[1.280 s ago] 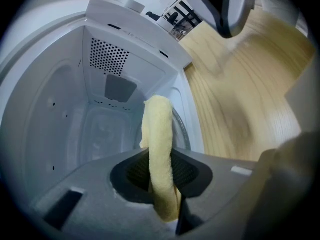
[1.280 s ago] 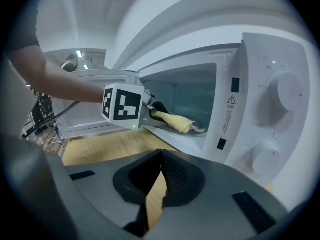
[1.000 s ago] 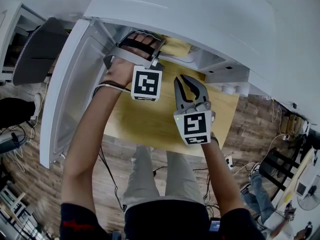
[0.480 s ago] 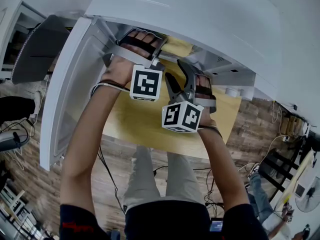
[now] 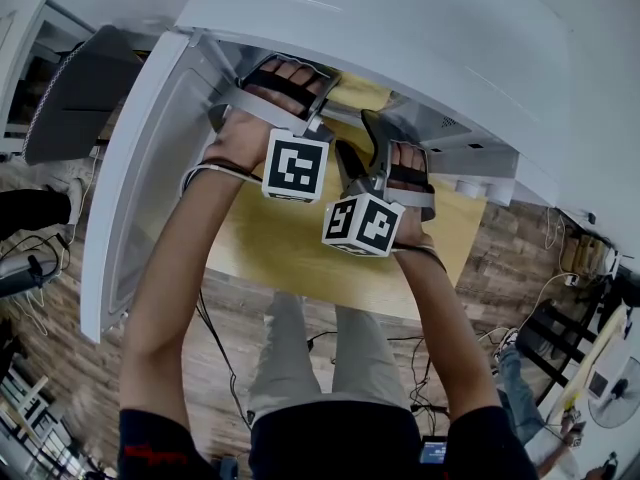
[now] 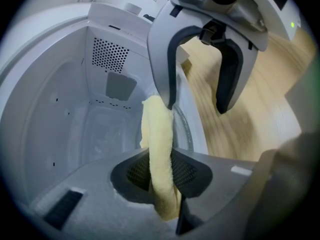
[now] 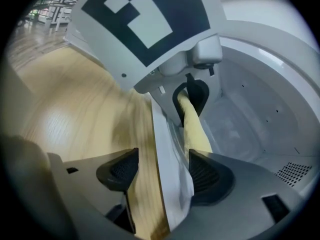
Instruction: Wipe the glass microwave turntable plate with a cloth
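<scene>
My left gripper (image 6: pixel 162 174) is shut on a yellow cloth (image 6: pixel 157 134), which sticks out forward into the mouth of the white microwave (image 5: pixel 400 28). A pale translucent plate (image 7: pixel 167 159), seemingly the glass turntable plate, stands on edge against the cloth (image 7: pixel 195 129); its curved rim (image 6: pixel 186 129) shows beside the cloth. My right gripper (image 7: pixel 160 171) has just been opening. Its jaws straddle that plate edge without pressing on it. In the left gripper view the right gripper (image 6: pixel 195 104) faces me, one fingertip (image 6: pixel 167 100) at the cloth's top. Both grippers' tips are hidden under the microwave's top in the head view.
The microwave door (image 5: pixel 140 188) hangs open at the left. The oven stands on a wooden table (image 5: pixel 290 238), whose bare top lies below the grippers. The white cavity (image 6: pixel 100 114) has a perforated vent at its back. A grey chair (image 5: pixel 80 88) stands at the far left.
The right gripper has moved forward from over the table to the microwave's mouth, rolled over, and its jaws have gone from shut to open. The left gripper and cloth have stayed put.
</scene>
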A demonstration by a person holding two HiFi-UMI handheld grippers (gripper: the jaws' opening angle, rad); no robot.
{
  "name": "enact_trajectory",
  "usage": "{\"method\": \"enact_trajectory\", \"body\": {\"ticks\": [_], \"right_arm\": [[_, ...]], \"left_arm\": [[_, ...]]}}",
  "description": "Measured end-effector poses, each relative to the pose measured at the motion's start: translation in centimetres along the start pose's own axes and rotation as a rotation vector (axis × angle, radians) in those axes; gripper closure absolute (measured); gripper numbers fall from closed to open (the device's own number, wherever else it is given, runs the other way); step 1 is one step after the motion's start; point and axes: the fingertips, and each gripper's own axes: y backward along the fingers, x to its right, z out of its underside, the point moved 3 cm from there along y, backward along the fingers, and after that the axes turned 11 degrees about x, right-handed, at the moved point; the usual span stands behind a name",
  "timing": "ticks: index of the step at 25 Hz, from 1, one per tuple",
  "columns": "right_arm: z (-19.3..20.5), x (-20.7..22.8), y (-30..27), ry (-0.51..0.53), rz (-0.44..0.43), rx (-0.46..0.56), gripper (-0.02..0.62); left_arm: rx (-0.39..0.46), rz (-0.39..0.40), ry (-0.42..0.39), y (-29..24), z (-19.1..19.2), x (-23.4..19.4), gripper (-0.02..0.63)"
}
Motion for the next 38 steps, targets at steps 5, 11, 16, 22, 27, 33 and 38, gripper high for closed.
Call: {"method": "enact_trajectory", "body": {"ticks": [5, 11, 16, 22, 27, 33, 38], "right_arm": [[0.2, 0.1, -0.3, 0.005, -0.007, -0.007, 0.318], [0.2, 0.0, -0.4, 0.0, -0.014, -0.006, 0.319], [0.2, -0.3, -0.4, 0.048, -0.017, -0.004, 0.319], [0.2, -0.4, -0.5, 0.058, -0.014, -0.003, 0.319], [0.1, -0.5, -0.4, 0.06, -0.04, 0.004, 0.319], [-0.2, -0.8, -0.4, 0.064, -0.059, 0.001, 0.319], [0.0, -0.7, -0.4, 0.06, -0.052, 0.002, 0.319]], "left_arm": [[0.001, -0.011, -0.002, -0.1, 0.1, -0.2, 0.531], [-0.001, -0.034, -0.001, -0.2, 0.2, -0.5, 0.532], [-0.015, -0.045, 0.024, -0.4, 0.5, -0.7, 0.532], [-0.033, -0.032, 0.08, -0.5, 0.7, -0.6, 0.532], [-0.064, -0.018, 0.063, -0.8, 0.9, -0.8, 0.532], [-0.109, 0.006, 0.066, -1.3, 1.5, -1.0, 0.531], [-0.137, 0.001, 0.068, -1.5, 2.1, -1.5, 0.531]]}}
